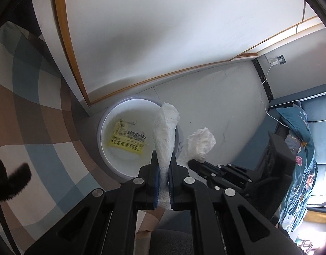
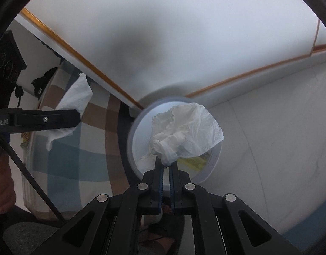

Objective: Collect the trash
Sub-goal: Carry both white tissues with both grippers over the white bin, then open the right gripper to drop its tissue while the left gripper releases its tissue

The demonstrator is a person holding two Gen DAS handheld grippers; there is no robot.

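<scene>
In the left wrist view my left gripper (image 1: 164, 159) is shut on a folded white paper towel (image 1: 165, 131), which stands up over the near rim of a round white trash bin (image 1: 103, 136). A yellow wrapper (image 1: 128, 139) lies in the bin. To the right, my right gripper (image 1: 195, 162) is shut on a crumpled white tissue (image 1: 202, 141) beside the bin. In the right wrist view the right gripper (image 2: 166, 165) pinches that tissue (image 2: 188, 131) over the bin (image 2: 131, 140). The left gripper (image 2: 76, 118) with its towel (image 2: 75, 97) is at the left.
A plaid brown, blue and cream cloth (image 1: 35, 106) lies left of the bin. A white panel with wooden trim (image 1: 141, 42) rises behind it. A white cable (image 1: 267, 106) and a blue patterned cloth (image 1: 301, 148) are at the right. A hand (image 2: 1, 180) shows at the left edge.
</scene>
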